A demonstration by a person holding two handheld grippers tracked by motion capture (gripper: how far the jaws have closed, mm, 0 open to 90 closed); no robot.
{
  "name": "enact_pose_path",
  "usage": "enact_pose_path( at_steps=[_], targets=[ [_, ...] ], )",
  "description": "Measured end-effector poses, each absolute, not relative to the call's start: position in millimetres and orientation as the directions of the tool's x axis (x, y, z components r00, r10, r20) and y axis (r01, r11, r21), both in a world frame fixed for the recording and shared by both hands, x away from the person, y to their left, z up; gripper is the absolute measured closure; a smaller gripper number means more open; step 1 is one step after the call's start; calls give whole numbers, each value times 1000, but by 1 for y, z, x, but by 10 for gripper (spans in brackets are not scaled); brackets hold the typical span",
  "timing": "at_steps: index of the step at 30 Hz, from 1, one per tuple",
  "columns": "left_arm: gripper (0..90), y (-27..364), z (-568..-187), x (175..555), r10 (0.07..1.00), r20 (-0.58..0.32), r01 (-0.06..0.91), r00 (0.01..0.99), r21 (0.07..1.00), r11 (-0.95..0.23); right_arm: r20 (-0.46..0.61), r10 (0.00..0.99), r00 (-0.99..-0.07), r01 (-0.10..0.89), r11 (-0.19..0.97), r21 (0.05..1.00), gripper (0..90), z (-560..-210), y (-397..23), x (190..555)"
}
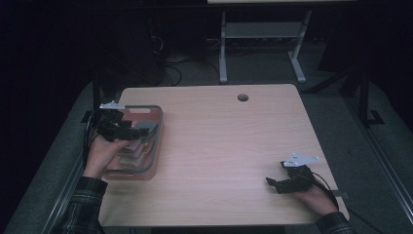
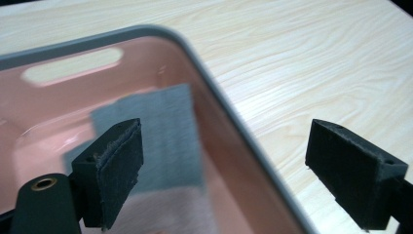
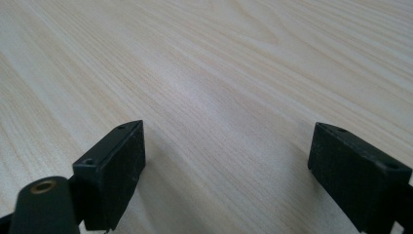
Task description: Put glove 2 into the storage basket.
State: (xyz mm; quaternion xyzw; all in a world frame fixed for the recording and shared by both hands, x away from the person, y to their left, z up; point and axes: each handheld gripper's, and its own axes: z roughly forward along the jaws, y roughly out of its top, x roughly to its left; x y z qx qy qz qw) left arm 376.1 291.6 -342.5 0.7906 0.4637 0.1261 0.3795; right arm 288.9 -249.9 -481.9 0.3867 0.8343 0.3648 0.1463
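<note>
A pink bin (image 1: 157, 146) with a grey rim stands at the table's left edge, holding folded cloths. A grey cloth (image 2: 165, 131) lies on top inside it, over a paler one. My left gripper (image 1: 134, 132) hovers over the bin, open, with its jaws wide apart and nothing between them; in the left gripper view (image 2: 224, 170) one jaw is above the grey cloth and the other is beyond the bin's rim (image 2: 229, 112). My right gripper (image 1: 272, 184) rests low near the table's front right, open, over bare wood (image 3: 224, 97).
The light wooden table (image 1: 224, 141) has a round cable hole (image 1: 242, 97) near its far edge. Beyond it stand the grey legs of another desk (image 1: 263, 44) on a dark floor. The table's middle is bare wood.
</note>
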Motion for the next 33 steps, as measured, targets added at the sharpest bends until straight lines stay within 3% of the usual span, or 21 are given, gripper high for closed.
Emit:
enact_pose_path(
  at_steps=[17, 33],
  targets=[
    [138, 224, -348, 355, 721, -159, 561, 674, 746, -360, 38, 752, -658, 538, 434, 722, 131, -482, -250, 289],
    [142, 168, -377, 330, 625, -157, 501, 765, 753, -425, 39, 752, -658, 539, 434, 722, 131, -482, -250, 289]
  ],
)
